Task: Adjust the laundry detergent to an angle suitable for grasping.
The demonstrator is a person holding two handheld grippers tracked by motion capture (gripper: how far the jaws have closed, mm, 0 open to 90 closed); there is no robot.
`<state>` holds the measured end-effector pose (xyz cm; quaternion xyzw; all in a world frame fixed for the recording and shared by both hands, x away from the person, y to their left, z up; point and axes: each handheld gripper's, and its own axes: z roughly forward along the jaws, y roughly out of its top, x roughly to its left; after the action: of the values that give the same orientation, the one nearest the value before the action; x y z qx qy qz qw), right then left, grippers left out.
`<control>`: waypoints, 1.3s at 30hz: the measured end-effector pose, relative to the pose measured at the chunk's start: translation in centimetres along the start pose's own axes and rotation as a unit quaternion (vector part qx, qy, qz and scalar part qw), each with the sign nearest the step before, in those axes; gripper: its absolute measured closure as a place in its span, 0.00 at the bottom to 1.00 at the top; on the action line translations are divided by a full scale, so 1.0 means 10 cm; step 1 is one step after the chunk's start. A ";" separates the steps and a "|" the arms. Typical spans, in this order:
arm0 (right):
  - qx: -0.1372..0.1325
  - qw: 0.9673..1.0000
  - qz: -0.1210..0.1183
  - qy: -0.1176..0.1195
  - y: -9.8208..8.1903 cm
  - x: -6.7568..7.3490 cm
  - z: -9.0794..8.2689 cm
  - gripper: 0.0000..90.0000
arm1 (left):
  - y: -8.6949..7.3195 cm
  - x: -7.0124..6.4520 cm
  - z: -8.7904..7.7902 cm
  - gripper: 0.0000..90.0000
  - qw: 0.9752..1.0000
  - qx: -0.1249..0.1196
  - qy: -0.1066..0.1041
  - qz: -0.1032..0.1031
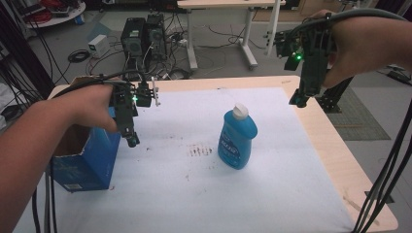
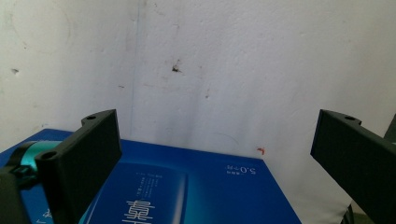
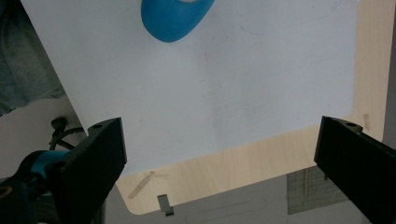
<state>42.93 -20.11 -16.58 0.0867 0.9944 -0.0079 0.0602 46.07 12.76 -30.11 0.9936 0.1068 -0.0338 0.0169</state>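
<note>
Near the person's side of the table [image 1: 335, 160], the blue box [image 1: 85, 160] stands at the left edge of the white sheet [image 1: 184, 194], well left of the blue bottle [image 1: 237, 138]. The box is open at the top.

The left gripper [image 1: 131, 141] hangs just above the right upper edge of this box, left of the bottle and well apart from it, and it points down. In the left gripper view its 2 black jaws stand wide apart with nothing between them [image 2: 212, 154], and below them lies the printed blue face of the box [image 2: 187, 186] against the white sheet [image 2: 233, 70].

The blue bottle stands upright near the middle of the sheet, with a white cap [image 1: 240, 111] on top. Just left of the bottle there is a small reddish stain [image 1: 200, 150] on the sheet.

The right gripper [image 1: 299, 102] is held high, right of the bottle and farther back, over the far right edge of the table. In the right gripper view its 2 jaws are also wide and empty [image 3: 219, 154]; the bottle [image 3: 175, 16] shows at the top, well apart from them.
</note>
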 end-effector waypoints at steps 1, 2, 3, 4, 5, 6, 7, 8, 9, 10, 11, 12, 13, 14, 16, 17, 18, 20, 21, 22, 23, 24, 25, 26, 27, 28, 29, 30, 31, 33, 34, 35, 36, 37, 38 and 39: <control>-0.001 1.000 0.003 -0.001 0.00 0.02 -0.01 0.02 | 0.00 0.00 -0.01 0.02 1.000 0.000 0.001 0.001; -0.001 1.000 0.003 -0.001 0.00 0.02 -0.01 0.02 | 0.00 -0.01 -0.02 0.02 1.000 -0.001 0.002 0.000; -0.002 1.000 0.004 -0.002 -0.01 0.03 -0.01 0.02 | 0.01 -0.01 -0.03 0.02 1.000 -0.001 0.003 0.001; -0.001 1.000 -0.001 -0.001 -0.01 0.03 -0.01 0.01 | 0.01 -0.01 -0.03 0.02 1.000 -0.003 0.004 0.001; -0.001 1.000 0.003 -0.001 -0.02 0.03 -0.01 0.01 | 0.01 -0.02 -0.04 0.02 1.000 -0.003 0.004 0.000; 0.000 1.000 0.003 -0.001 -0.02 0.03 -0.01 0.02 | 0.01 -0.02 -0.03 0.02 1.000 -0.004 0.004 0.000; 0.000 1.000 -0.001 -0.003 -0.02 0.02 -0.01 0.02 | 0.01 -0.02 -0.03 0.02 1.000 0.001 0.003 0.000; -0.001 1.000 0.000 -0.003 -0.02 0.02 0.00 0.01 | 0.01 -0.02 -0.02 0.02 1.000 0.002 0.004 0.000; -0.001 1.000 0.000 -0.002 -0.03 0.02 0.00 0.02 | 0.01 -0.02 -0.02 0.02 1.000 0.004 0.004 0.000; -0.003 1.000 0.004 -0.001 -0.03 0.02 0.01 0.01 | 0.01 -0.03 -0.02 0.02 1.000 0.002 0.003 -0.002; -0.003 1.000 0.002 0.000 -0.02 0.02 0.02 0.01 | 0.00 -0.03 -0.02 0.02 1.000 0.001 0.003 -0.002; 0.000 1.000 0.005 0.001 -0.02 0.02 0.04 0.02 | 0.00 -0.03 -0.02 0.02 1.000 0.000 0.003 -0.003; 0.000 1.000 0.005 0.001 -0.02 0.02 0.04 0.02 | 0.00 -0.02 -0.02 0.02 1.000 0.000 0.001 -0.002; -0.003 1.000 0.002 0.001 -0.02 0.02 0.06 0.01 | 0.00 -0.01 -0.02 0.02 1.000 0.001 0.002 -0.002; -0.003 1.000 0.000 0.000 -0.03 0.02 0.06 0.01 | 0.00 -0.01 -0.02 0.02 1.000 0.003 0.003 -0.002; -0.003 1.000 0.000 0.000 -0.03 0.02 0.06 0.01 | 0.00 -0.02 -0.02 0.02 1.000 0.003 0.003 -0.002; -0.005 1.000 0.000 0.000 -0.03 0.02 0.06 0.01 | 0.01 -0.02 -0.02 0.02 1.000 0.006 0.003 0.001; -0.009 1.000 0.001 0.002 -0.05 0.01 0.05 0.01 | 0.02 -0.04 -0.01 0.02 1.000 0.004 0.003 -0.003; -0.010 1.000 -0.002 0.004 -0.06 0.00 0.04 0.02 | 0.03 -0.03 -0.01 0.02 1.000 0.010 0.002 0.003; -0.015 1.000 -0.001 0.006 -0.07 -0.01 0.03 0.02 | 0.04 -0.04 0.00 0.02 1.000 0.008 0.001 0.000; -0.015 1.000 -0.001 0.006 -0.07 -0.01 0.03 0.02 | 0.04 -0.04 0.00 0.02 1.000 0.007 0.001 -0.001; -0.014 1.000 0.004 0.004 -0.08 -0.02 0.03 0.01 | 0.05 -0.03 0.00 0.02 1.000 0.009 0.002 0.000; -0.014 1.000 0.002 0.005 -0.09 -0.02 0.03 0.02 | 0.06 -0.04 0.00 0.02 1.000 0.007 0.002 -0.003; -0.014 1.000 0.003 0.005 -0.09 -0.02 0.03 0.02 | 0.07 -0.04 0.00 0.02 1.000 0.005 0.001 -0.003; -0.013 1.000 0.001 0.003 -0.09 -0.02 0.03 0.02 | 0.08 -0.03 0.00 0.02 1.000 0.005 0.000 0.001; -0.013 1.000 0.000 0.004 -0.09 -0.01 0.03 0.01 | 0.09 -0.04 0.00 0.02 1.000 0.003 -0.002 -0.001; -0.014 1.000 -0.001 0.003 -0.09 -0.01 0.03 0.01 | 0.10 -0.03 0.01 0.02 1.000 0.001 0.000 0.001; -0.013 1.000 -0.001 0.003 -0.08 0.00 0.02 0.02 | 0.11 -0.03 0.01 0.02 1.000 0.001 -0.002 0.004; -0.013 1.000 -0.001 0.002 -0.08 0.00 0.02 0.01 | 0.12 -0.03 0.01 0.02 1.000 0.002 -0.003 0.002; -0.013 1.000 0.004 0.001 -0.08 -0.01 0.04 0.01 | 0.12 -0.01 0.02 0.02 1.000 0.002 -0.002 0.006; -0.013 1.000 0.004 0.001 -0.08 -0.01 0.04 0.01 | 0.12 0.00 0.02 0.02 1.000 0.004 -0.003 0.006; -0.011 1.000 0.001 0.000 -0.09 -0.02 0.03 0.02 | 0.12 0.00 0.02 0.02 1.000 0.004 -0.002 0.004; -0.013 1.000 0.002 0.001 -0.09 -0.02 0.03 0.01 | 0.11 0.01 0.02 0.02 1.000 0.003 -0.002 0.004; -0.014 1.000 0.005 0.000 -0.09 0.00 0.02 0.02 | 0.11 0.01 0.02 0.02 1.000 0.004 -0.002 0.002; -0.014 1.000 0.005 0.000 -0.09 0.00 0.02 0.02 | 0.11 0.01 0.02 0.02 1.000 0.005 -0.002 0.003; -0.017 1.000 0.003 0.001 -0.10 0.00 0.02 0.01 | 0.11 0.01 0.02 0.02 1.000 0.006 -0.003 0.001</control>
<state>42.74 -21.07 -16.73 0.0888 0.9941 0.0095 0.0609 46.36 11.73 -30.26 0.9937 0.1054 -0.0369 0.0113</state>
